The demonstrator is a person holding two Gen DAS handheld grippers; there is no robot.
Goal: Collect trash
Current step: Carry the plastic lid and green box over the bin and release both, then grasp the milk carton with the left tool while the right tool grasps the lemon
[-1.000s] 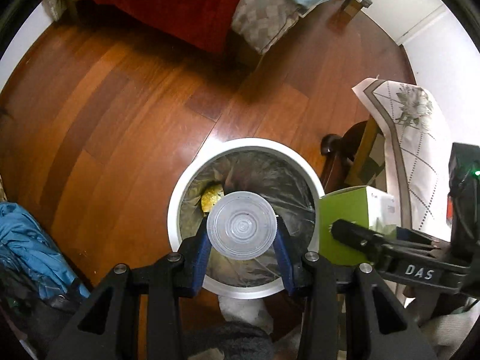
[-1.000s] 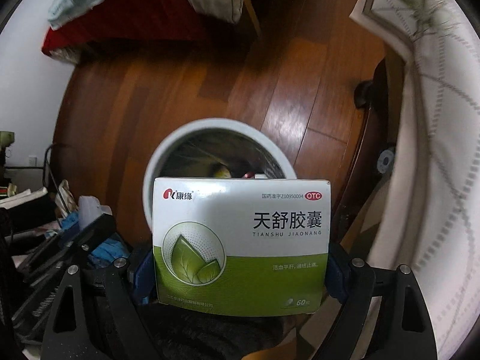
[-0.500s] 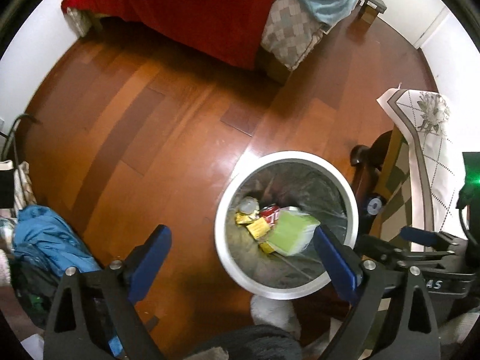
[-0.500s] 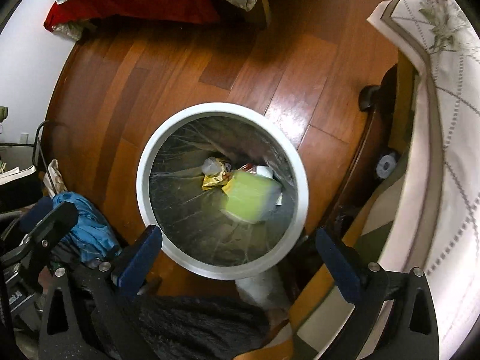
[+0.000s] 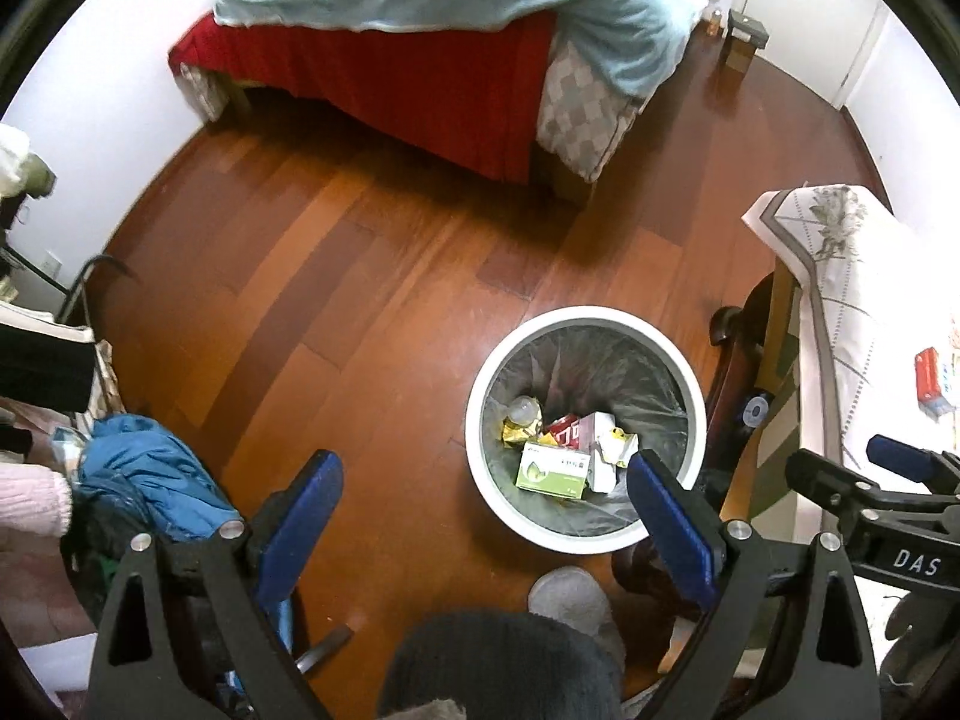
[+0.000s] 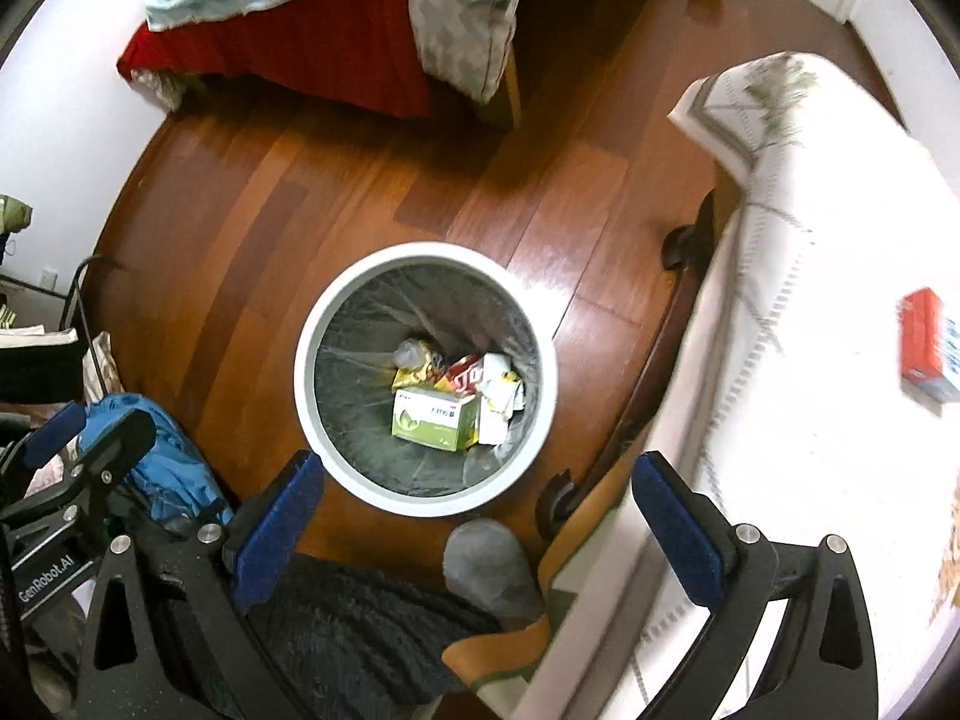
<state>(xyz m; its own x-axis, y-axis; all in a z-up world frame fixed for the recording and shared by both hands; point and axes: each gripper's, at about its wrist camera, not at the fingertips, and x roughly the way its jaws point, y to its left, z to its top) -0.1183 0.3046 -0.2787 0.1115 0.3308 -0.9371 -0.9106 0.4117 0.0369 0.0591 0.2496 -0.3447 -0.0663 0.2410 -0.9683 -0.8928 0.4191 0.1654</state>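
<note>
Green box now dropped in bin; both grippers agape, empty. Red packet sharper right view, three o'clock. Bare floor eleven o'clock.

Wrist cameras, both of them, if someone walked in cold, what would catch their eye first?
Probably the white trash bin standing on the wooden floor, lined with a clear bag, with a green and white medicine box lying on top of wrappers at its bottom. Next, the bed with a red skirt and pale blue blanket at the far side. Both grippers, left and right, stand open and empty above the bin.
</note>
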